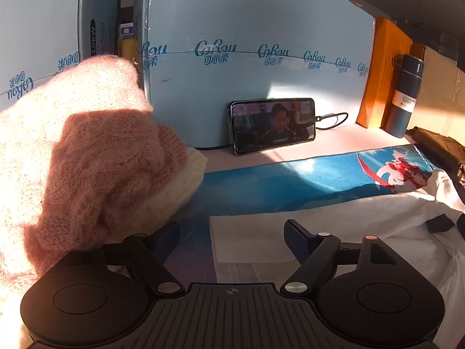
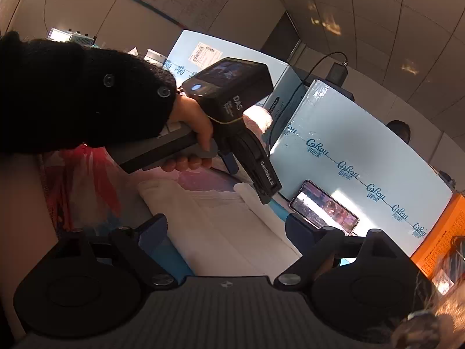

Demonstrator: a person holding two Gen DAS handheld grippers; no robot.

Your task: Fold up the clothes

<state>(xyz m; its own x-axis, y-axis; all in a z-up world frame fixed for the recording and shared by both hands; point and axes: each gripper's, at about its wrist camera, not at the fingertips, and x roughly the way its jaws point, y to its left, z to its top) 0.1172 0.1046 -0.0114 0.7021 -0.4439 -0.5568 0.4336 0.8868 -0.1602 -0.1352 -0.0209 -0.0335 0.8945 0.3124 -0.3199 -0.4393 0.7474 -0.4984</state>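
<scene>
A fluffy pink knitted sweater (image 1: 101, 160) is piled on a cream knit (image 1: 180, 186) at the left. My left gripper (image 1: 231, 232) stands open beside that pile, its left finger close to the pink knit and nothing between its fingers. Below it lies a folded white garment (image 1: 290, 232) on a blue picture mat (image 1: 305, 177). My right gripper (image 2: 226, 229) is open too, hovering over the same white garment (image 2: 221, 224). In the right wrist view a hand (image 2: 191, 122) in a black sleeve (image 2: 81, 99) holds the left gripper's handle.
Large pale blue boxes (image 1: 247, 58) wall off the back. A phone (image 1: 273, 125) with a cable leans against them. An orange box (image 1: 383, 72) and a dark bottle (image 1: 405, 96) stand at the back right. A dark garment (image 1: 441, 148) lies at the right.
</scene>
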